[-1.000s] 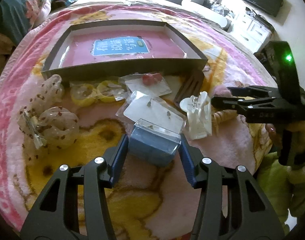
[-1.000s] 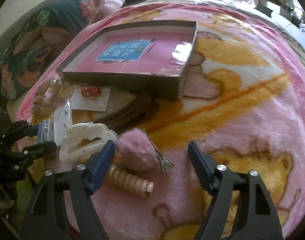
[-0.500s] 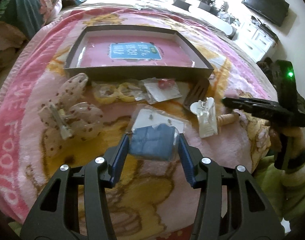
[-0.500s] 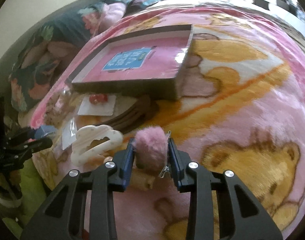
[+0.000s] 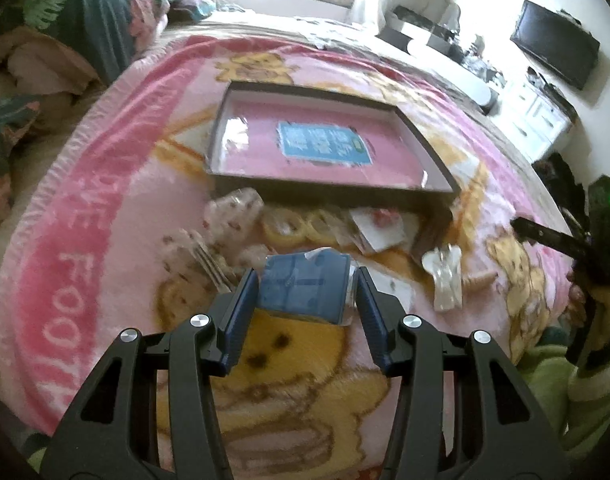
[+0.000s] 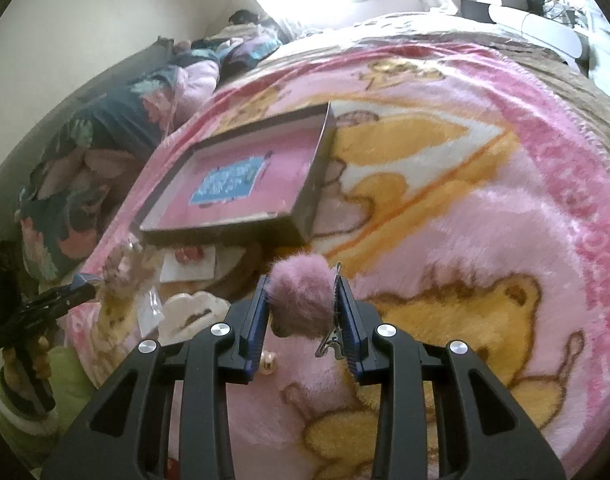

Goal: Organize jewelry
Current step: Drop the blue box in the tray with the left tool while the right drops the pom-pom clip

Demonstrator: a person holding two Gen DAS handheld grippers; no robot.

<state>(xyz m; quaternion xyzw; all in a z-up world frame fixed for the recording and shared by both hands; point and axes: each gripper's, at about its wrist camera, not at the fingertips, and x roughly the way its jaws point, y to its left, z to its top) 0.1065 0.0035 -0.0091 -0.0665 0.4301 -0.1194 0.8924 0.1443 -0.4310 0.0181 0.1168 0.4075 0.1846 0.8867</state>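
Observation:
My left gripper [image 5: 305, 292] is shut on a blue packet in clear wrap [image 5: 303, 286] and holds it above the pink blanket. My right gripper [image 6: 303, 306] is shut on a pink fluffy pom-pom hair clip [image 6: 301, 294], its metal clip hanging at the right finger, lifted off the bed. A shallow dark box with a pink floor and a blue label [image 5: 325, 144] lies beyond; it also shows in the right wrist view [image 6: 233, 180]. The right gripper shows at the right edge of the left wrist view [image 5: 545, 236].
Loose items lie before the box: a spotted fabric scrunchie [image 5: 229, 216], yellow rings in a bag [image 5: 301, 224], an earring card [image 5: 379, 226], a white claw clip [image 5: 447, 272], a dark comb [image 5: 433, 236]. Pillows [image 6: 89, 152] lie at left. A TV [image 5: 555, 54] hangs at right.
Both grippers have risen with their loads. The right gripper closed on the pom-pom clip a second ago and lifted it; the left lifted the blue packet higher off the blanket.

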